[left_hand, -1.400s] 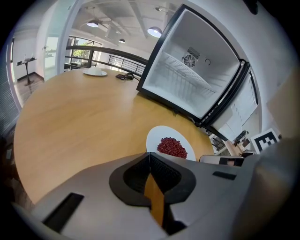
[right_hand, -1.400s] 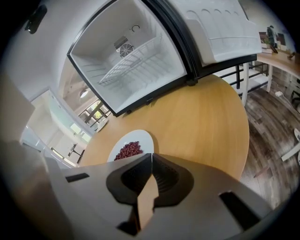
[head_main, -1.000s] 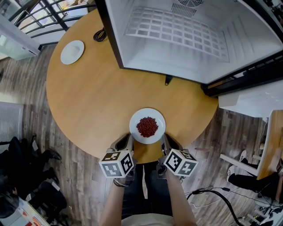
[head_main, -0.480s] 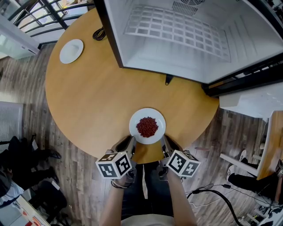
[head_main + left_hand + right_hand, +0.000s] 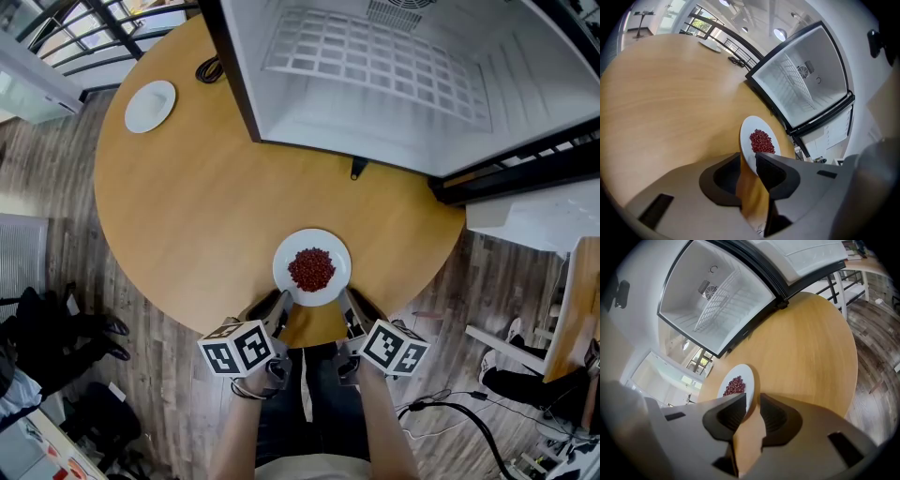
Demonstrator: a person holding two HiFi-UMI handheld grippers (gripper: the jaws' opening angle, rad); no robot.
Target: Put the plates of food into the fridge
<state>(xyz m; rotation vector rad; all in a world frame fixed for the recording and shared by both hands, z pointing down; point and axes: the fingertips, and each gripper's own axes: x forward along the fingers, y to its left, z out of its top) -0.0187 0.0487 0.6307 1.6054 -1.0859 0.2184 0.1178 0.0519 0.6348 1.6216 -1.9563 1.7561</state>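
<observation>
While the round wooden table [image 5: 187, 216] fills most of the head view, grey-brown plank flooring [image 5: 56, 178] shows round it, with a dark railing [image 5: 94, 28] at the far left. An open fridge [image 5: 525, 94] stands on the table's far side, its white inside and wire shelf [image 5: 375, 61] facing the person. A black cable [image 5: 210, 70] lies coiled beside it, and a small bare white plate [image 5: 150, 106] sits near the far left edge.

A white plate of red beans [image 5: 312, 240] lies at the table's near edge. It is round, level and face up, with the beans [image 5: 312, 269] heaped in its middle. The left gripper [image 5: 278, 305] has its jaws drawn close on the plate's near-left rim. The right gripper [image 5: 349, 305] likewise pinches the near-right rim, so the plate sits between the two.
</observation>
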